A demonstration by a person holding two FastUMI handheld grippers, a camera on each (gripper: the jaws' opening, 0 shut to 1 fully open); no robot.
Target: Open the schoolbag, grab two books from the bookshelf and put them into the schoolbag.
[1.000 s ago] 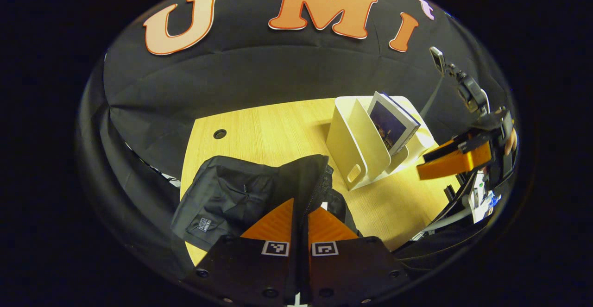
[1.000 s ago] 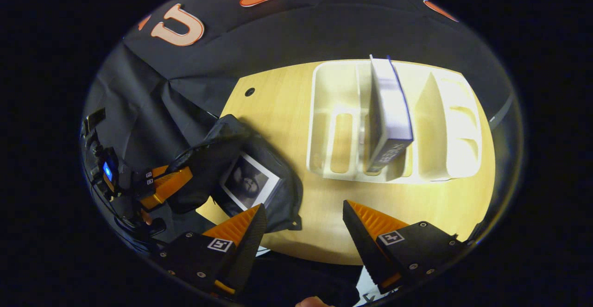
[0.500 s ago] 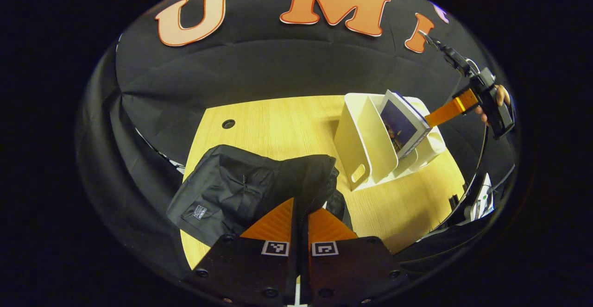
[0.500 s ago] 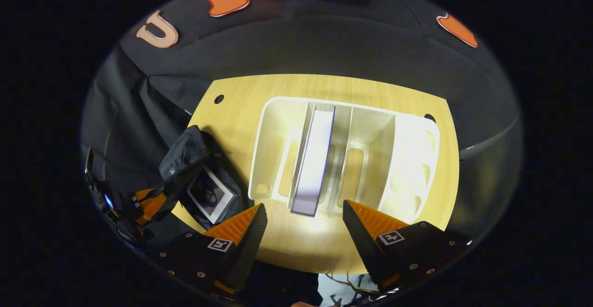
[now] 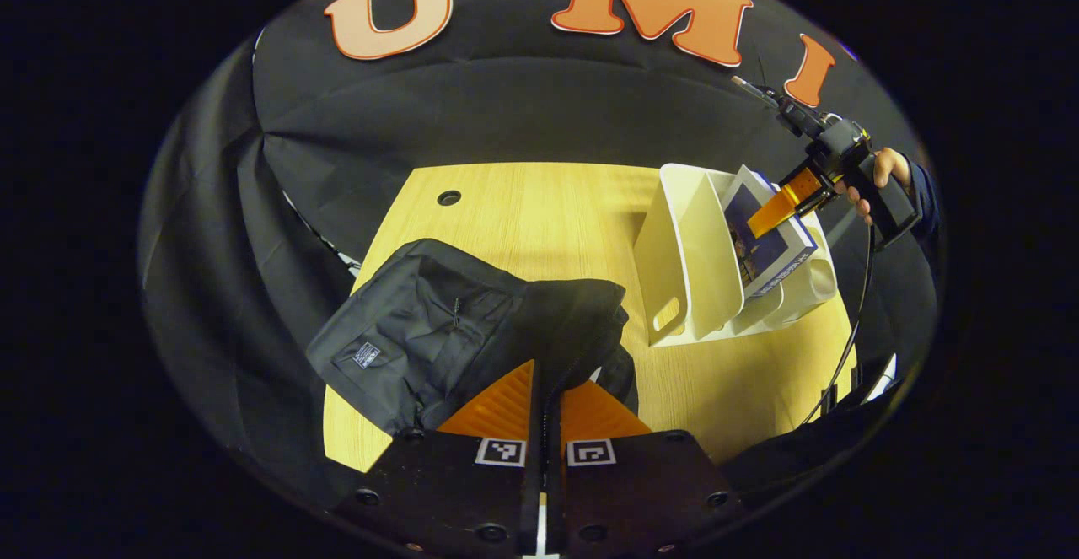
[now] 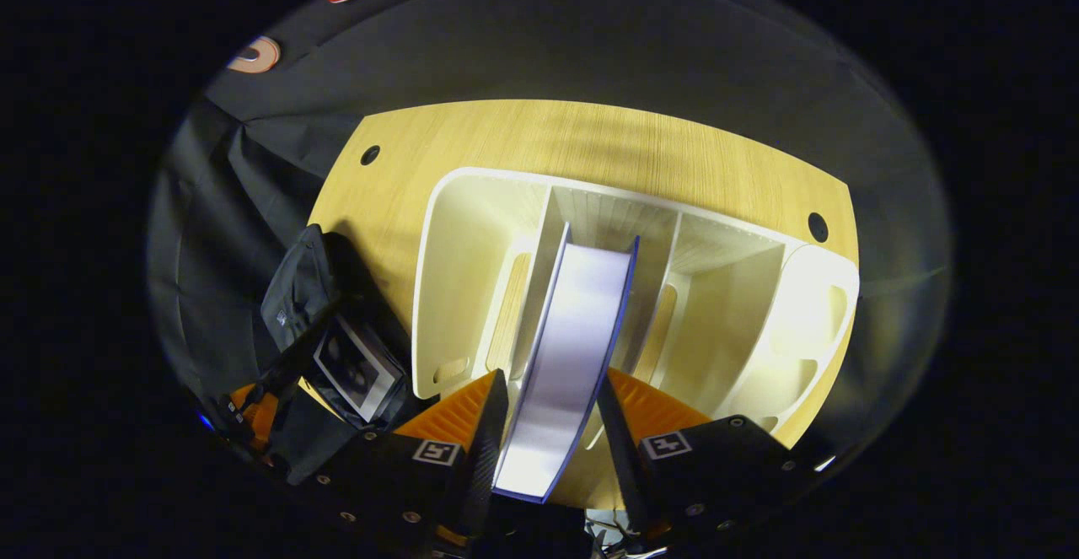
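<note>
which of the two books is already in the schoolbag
The book with the dark picture and white border, lying in the open schoolbag. The other, blue-edged book stands in the white bookshelf, between the right tool's fingers.

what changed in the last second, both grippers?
The right gripper swung from near the black fabric schoolbag over to the white plastic bookshelf and came down with one finger on each side of the upright blue-edged book; contact unclear. The left gripper stayed shut on the schoolbag's edge; a first book remains inside.
</note>
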